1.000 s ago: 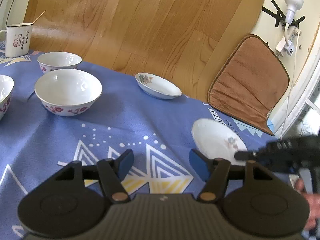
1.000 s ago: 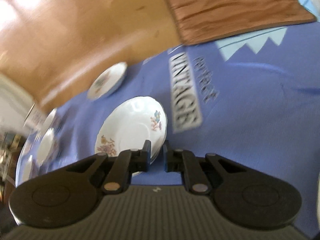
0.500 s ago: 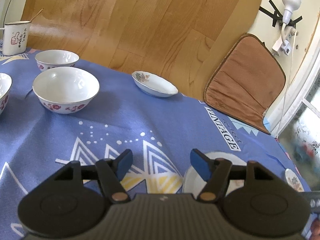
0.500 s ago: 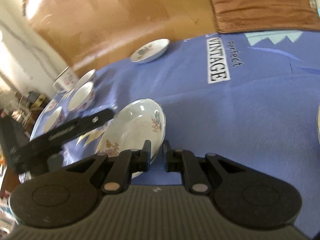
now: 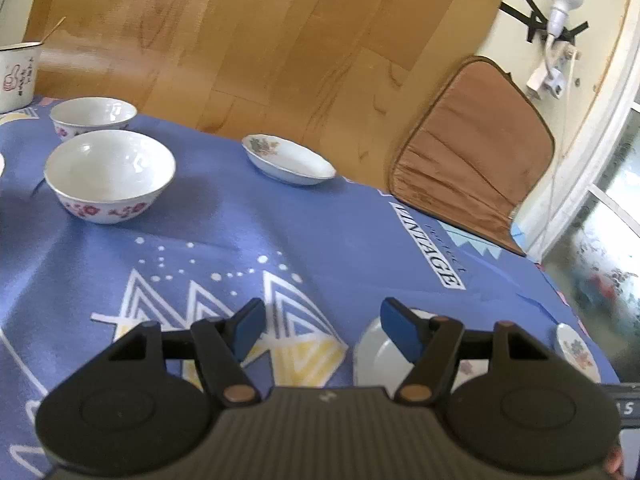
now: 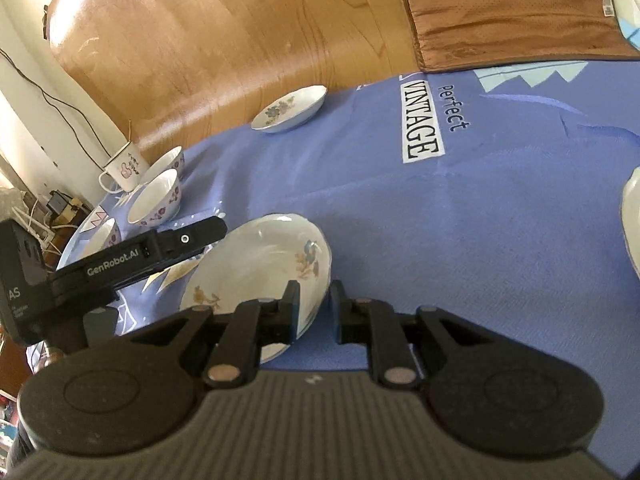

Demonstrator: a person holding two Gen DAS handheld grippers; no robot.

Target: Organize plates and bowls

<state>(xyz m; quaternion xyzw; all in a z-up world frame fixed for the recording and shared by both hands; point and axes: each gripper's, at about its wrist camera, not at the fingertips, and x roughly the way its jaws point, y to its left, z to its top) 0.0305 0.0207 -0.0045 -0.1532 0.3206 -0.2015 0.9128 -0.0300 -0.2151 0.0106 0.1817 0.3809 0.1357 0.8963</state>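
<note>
A white floral plate (image 6: 256,276) lies on the blue tablecloth (image 6: 440,240). My right gripper (image 6: 315,304) straddles its near rim, jaws opening; a sliver of cloth shows beside the rim, so the pads no longer pinch it. In the left wrist view the same plate (image 5: 376,360) peeks out behind the right finger of my left gripper (image 5: 320,324). That gripper hovers open over the cloth with nothing between its blue pads. One of its fingers (image 6: 180,240) reaches in just left of the plate.
A second small floral plate (image 5: 288,160) sits near the far table edge. Two white bowls (image 5: 110,176) and a mug (image 5: 16,76) stand at the far left. Another small plate (image 5: 576,350) lies at the right. A brown chair cushion (image 5: 468,152) lies beyond the table.
The right gripper brought the plate across the cloth to beside the left gripper, and its jaws have parted slightly. The left gripper stayed put.
</note>
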